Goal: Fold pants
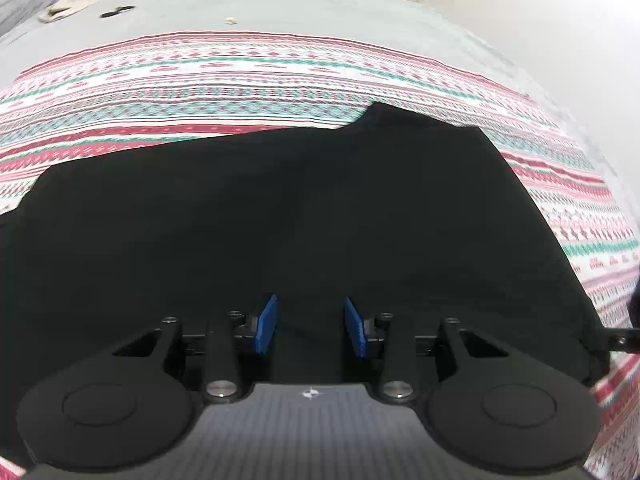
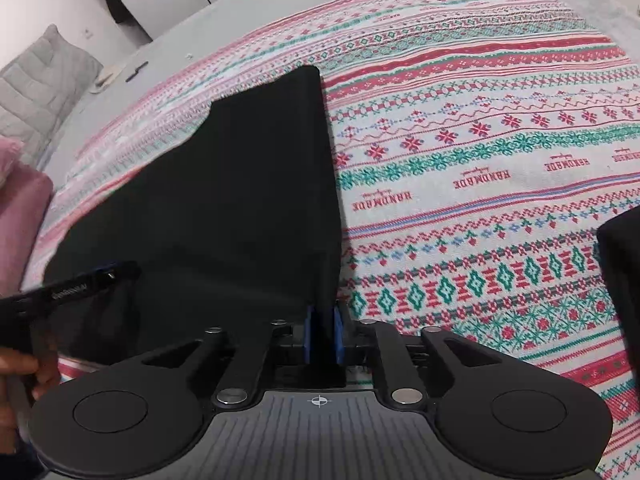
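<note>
Black pants (image 1: 280, 208) lie spread flat on a red, green and white patterned blanket (image 1: 240, 80). My left gripper (image 1: 311, 326) is open, its blue pads apart over the near part of the pants. In the right wrist view the pants (image 2: 240, 184) show as a folded dark panel with a straight right edge. My right gripper (image 2: 322, 334) is shut on the near right corner of the pants, the cloth pinched between the blue pads. The left gripper (image 2: 80, 284) shows at the left of that view, over the pants' near left part.
The patterned blanket (image 2: 480, 160) covers a grey bed (image 1: 280, 4). A grey pillow (image 2: 36, 92) and a pink cushion (image 2: 20, 216) lie at the left. Small items (image 1: 116, 11) sit on the far bed surface. A dark object (image 2: 622, 280) stands at the right edge.
</note>
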The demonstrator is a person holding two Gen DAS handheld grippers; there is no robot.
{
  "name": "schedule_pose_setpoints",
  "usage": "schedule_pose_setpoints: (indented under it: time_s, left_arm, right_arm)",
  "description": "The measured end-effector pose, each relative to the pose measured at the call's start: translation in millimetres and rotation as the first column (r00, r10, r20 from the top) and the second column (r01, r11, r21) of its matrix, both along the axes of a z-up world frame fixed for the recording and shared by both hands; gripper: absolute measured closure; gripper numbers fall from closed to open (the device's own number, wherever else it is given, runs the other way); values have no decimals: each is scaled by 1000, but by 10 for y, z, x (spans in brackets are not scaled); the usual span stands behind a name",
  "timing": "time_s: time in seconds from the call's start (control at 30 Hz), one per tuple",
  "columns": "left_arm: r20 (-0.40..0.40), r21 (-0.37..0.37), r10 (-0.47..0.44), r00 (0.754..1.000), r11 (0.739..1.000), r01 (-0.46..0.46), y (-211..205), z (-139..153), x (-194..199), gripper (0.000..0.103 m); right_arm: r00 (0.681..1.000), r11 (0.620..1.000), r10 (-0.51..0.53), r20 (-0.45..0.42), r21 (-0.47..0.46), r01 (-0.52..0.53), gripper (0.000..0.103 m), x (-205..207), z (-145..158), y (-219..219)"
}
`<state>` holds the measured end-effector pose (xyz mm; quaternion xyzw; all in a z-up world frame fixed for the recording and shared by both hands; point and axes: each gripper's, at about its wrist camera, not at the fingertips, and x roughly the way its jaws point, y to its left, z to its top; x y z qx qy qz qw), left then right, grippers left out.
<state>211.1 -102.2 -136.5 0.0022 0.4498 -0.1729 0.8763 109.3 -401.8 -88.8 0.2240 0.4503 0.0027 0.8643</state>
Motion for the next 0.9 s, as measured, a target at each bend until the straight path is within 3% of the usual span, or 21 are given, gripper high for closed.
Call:
schedule_pose_setpoints:
  time_s: [0.07, 0.13, 0.33, 0.4, 0.57, 0.67, 0.7, 0.8, 0.9]
  left_arm:
    - [-9, -17, 27, 1000, 999, -27, 24, 16, -24, 41]
    - [-14, -43, 27, 1000, 999, -28, -5, 68, -13, 41]
    - [25, -37, -39, 999, 999, 40, -336, 103, 59, 39]
    - [29, -25, -71, 997, 997, 72, -467, 68, 31, 39]
    - [105, 112, -105, 989, 989, 94, -721, -29, -69, 36]
    - [106, 97, -93, 990, 992, 83, -707, 63, -55, 36]
    - [124, 88, -89, 988, 993, 78, -704, 114, -55, 36]
    - [142, 58, -90, 986, 995, 82, -811, 256, 16, 36]
    - [107, 19, -119, 987, 993, 118, -1110, 348, 169, 36]
  right_arm:
    - [1000, 1000, -3, -5, -4, 3, 67, 26, -1, 0]
    - [1000, 1000, 17, -12, -22, -17, 59, 40, -8, 58]
    - [994, 993, 111, -8, -39, -111, 59, -67, -28, 150]
    - [992, 991, 125, -28, -52, -126, 65, -107, -84, 125]
    - [985, 981, 172, -26, -89, -174, 73, -213, -78, 129]
    - [991, 990, 134, -4, -46, -134, 70, -232, -13, 43]
    - [994, 994, 107, 17, -8, -107, 65, -244, 22, -16]
    - [1000, 990, 8, 29, 143, -12, 64, -218, 14, -223]
    - [1000, 992, -22, -11, 123, 23, 64, -154, -42, -235]
